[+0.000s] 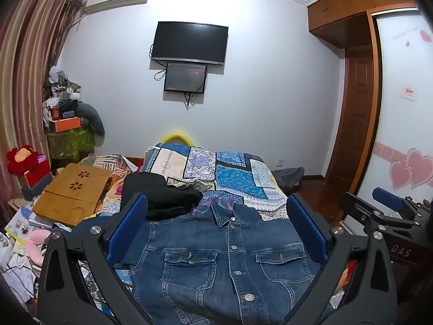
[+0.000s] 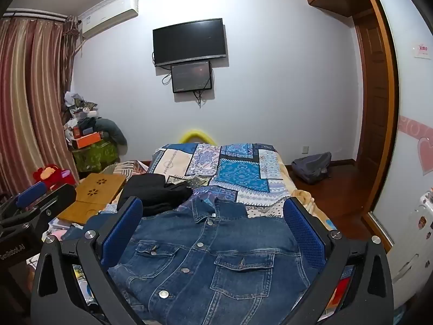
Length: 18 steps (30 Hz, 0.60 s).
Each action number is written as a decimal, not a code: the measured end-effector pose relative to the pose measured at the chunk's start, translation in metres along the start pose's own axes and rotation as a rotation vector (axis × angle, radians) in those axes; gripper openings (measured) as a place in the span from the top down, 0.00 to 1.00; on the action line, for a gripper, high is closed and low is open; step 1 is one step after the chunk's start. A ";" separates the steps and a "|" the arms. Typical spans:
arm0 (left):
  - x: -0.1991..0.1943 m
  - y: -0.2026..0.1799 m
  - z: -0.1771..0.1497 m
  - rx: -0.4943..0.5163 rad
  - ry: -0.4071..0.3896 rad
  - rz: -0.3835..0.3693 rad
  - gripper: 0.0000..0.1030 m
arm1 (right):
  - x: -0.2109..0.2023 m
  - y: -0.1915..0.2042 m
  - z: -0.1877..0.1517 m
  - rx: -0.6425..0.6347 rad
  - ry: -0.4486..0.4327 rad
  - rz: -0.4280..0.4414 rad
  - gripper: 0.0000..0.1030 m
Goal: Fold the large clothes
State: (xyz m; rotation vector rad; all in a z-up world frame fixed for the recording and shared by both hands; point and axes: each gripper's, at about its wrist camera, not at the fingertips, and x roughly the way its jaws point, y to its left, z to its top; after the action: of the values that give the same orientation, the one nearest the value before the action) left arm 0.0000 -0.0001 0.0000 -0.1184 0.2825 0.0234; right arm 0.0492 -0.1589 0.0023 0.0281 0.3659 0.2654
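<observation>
A blue denim jacket (image 1: pixel 216 260) lies spread front-up on the bed, buttoned, collar pointing away from me. In the right wrist view the denim jacket (image 2: pixel 216 257) fills the lower middle. My left gripper (image 1: pixel 216 216) hovers above it, open wide, nothing between its blue pads. My right gripper (image 2: pixel 213 216) is also open wide over the jacket and holds nothing. The right gripper shows at the right edge of the left wrist view (image 1: pixel 384 211), and the left gripper at the left edge of the right wrist view (image 2: pixel 35 197).
Beyond the collar lies a pile of black clothes (image 1: pixel 162 197) on the patchwork blue bedspread (image 1: pixel 235 173). A bamboo lap table (image 1: pixel 73 192) and clutter sit left. A grey backpack (image 2: pixel 311 166) rests on the wooden floor at right, near the wardrobe door (image 1: pixel 403 124).
</observation>
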 end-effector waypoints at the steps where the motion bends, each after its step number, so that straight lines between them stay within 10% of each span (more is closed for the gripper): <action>1: 0.000 0.000 0.000 -0.002 0.001 0.001 0.00 | 0.000 0.000 0.000 0.002 0.000 0.000 0.00; 18: 0.015 0.006 -0.006 -0.032 0.051 0.003 0.00 | 0.002 0.001 0.001 0.013 0.007 0.009 0.00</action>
State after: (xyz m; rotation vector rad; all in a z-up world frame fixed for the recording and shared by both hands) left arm 0.0123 0.0052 -0.0110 -0.1506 0.3338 0.0278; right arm 0.0513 -0.1572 0.0030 0.0413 0.3750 0.2721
